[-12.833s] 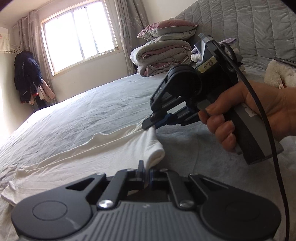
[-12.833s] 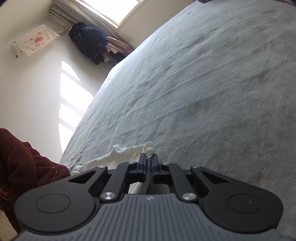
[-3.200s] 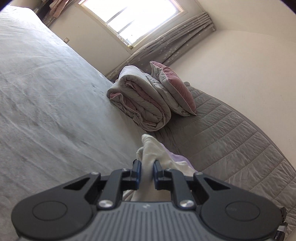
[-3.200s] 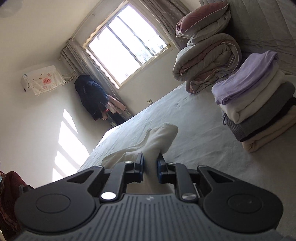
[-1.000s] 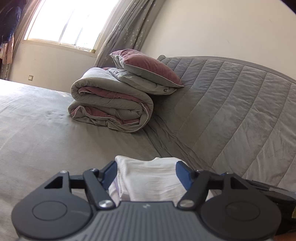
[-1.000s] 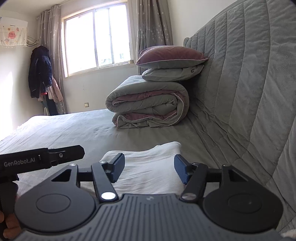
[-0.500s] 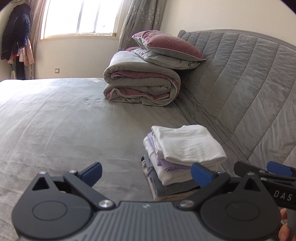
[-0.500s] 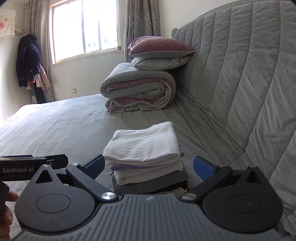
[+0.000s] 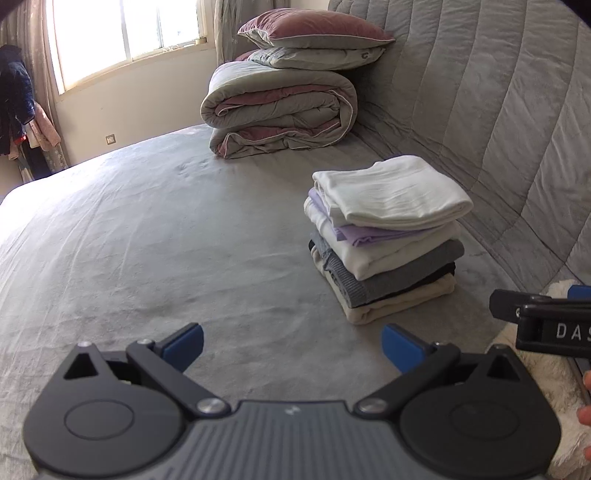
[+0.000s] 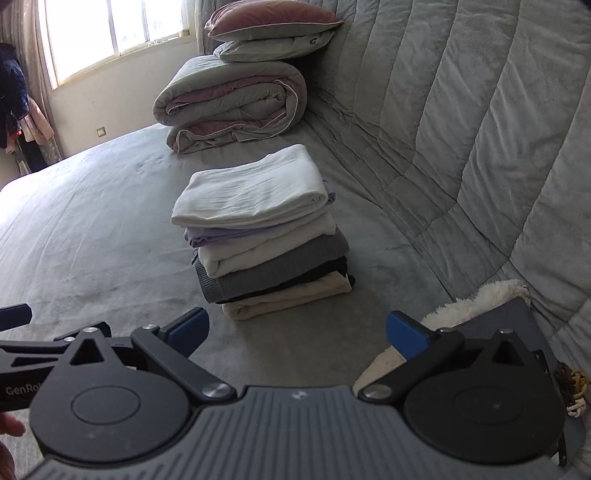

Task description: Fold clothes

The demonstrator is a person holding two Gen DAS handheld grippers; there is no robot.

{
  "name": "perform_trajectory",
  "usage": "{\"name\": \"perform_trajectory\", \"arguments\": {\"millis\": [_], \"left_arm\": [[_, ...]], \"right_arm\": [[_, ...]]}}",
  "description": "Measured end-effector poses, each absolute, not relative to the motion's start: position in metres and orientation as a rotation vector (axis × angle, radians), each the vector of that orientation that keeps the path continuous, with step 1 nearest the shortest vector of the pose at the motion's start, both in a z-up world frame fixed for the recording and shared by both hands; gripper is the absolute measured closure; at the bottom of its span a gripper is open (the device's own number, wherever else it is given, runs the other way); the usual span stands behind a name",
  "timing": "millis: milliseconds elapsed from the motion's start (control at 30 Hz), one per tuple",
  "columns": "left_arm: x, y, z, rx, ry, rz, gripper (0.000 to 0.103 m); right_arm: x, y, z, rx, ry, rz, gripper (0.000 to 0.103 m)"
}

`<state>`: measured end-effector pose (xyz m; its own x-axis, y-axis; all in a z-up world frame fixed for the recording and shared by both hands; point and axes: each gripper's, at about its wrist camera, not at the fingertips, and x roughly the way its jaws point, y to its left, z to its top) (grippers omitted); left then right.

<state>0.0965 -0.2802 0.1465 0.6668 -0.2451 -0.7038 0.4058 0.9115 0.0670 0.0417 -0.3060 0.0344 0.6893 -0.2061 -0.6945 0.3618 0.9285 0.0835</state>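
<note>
Hand-held gripper (image 9: 291,341) pair gapes; six folded garments (image 10: 258,229) stacked.

Daylight is pouring through a curtained window (image 9: 125,33) onto a grey bed (image 9: 147,229); a quilted headboard (image 9: 498,92) is backing a rolled duvet (image 9: 280,110) and pillows (image 9: 314,33).

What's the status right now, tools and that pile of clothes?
Left tool and right tool open, empty. White folded garment lies atop the stack, tools clear of it. Nothing between tools and stack.
</note>
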Motion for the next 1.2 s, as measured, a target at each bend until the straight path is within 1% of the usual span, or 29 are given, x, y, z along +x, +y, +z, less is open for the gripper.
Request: {"name": "perform_trajectory", "arguments": {"millis": [167, 1200], "left_arm": [[0.093, -0.281, 0.135, 0.197, 0.813, -0.37, 0.0], [0.09, -0.279, 0.138, 0.197, 0.812, -0.36, 0.0]], "right_arm": [[0.038, -0.302, 0.029, 0.223, 0.777, -0.321, 0.0], [0.035, -0.301, 0.036, 0.172, 0.779, -0.327, 0.0]]}}
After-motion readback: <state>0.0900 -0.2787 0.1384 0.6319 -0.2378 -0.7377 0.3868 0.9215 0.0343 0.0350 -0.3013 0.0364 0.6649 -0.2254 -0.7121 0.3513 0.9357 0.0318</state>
